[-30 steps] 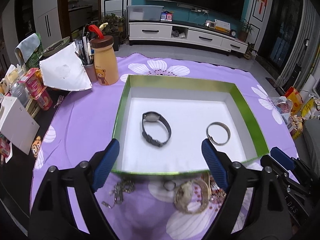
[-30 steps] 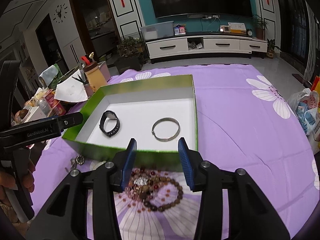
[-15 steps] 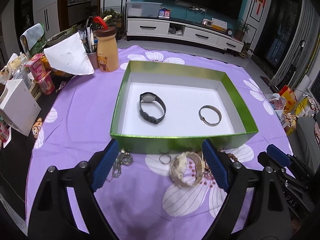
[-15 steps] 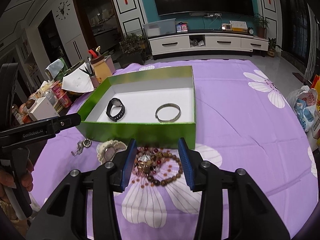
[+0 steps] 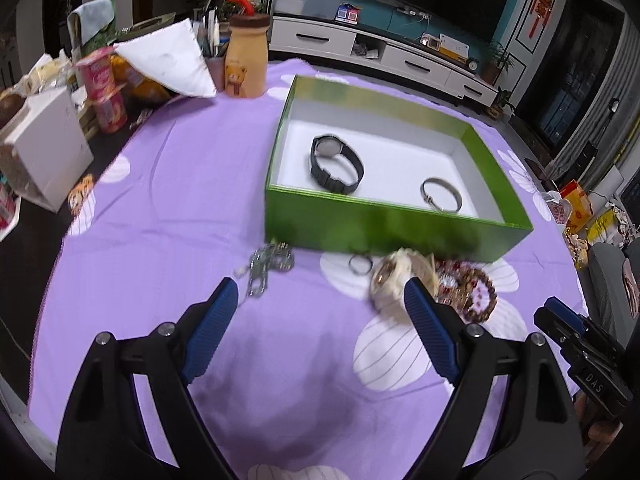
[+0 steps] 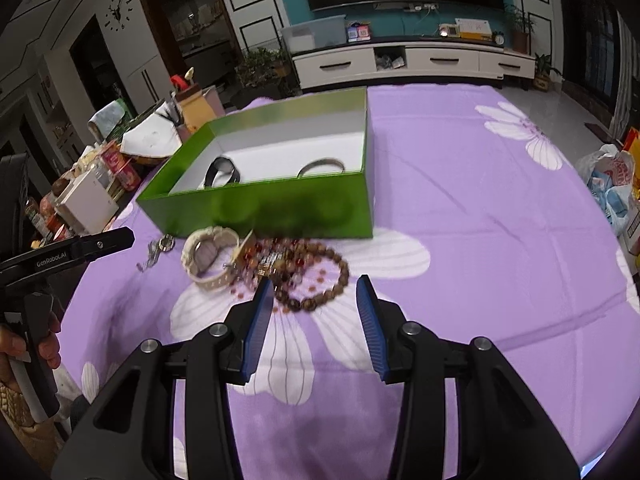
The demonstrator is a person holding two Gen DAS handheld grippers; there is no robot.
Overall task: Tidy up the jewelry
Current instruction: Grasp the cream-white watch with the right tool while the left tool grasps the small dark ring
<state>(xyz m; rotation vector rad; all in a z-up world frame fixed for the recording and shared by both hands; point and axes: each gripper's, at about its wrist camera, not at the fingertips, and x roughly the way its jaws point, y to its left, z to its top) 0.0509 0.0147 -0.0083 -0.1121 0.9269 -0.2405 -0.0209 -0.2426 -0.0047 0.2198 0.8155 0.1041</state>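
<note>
The green box (image 5: 392, 228) stands on the purple tablecloth (image 5: 168, 216) and already holds two pieces: a black watch (image 5: 336, 164) and a silver bangle (image 5: 440, 195). The rest waits outside, just beside its near wall: a beige woven bracelet (image 6: 210, 258), brown bead bracelets (image 6: 316, 276), a silver chain (image 5: 266, 266) and a small ring (image 5: 360, 264). So the task seems less than half done. The left gripper (image 5: 320, 300) stands wide and empty; the right gripper (image 6: 314, 304) is half open, holding nothing.
</note>
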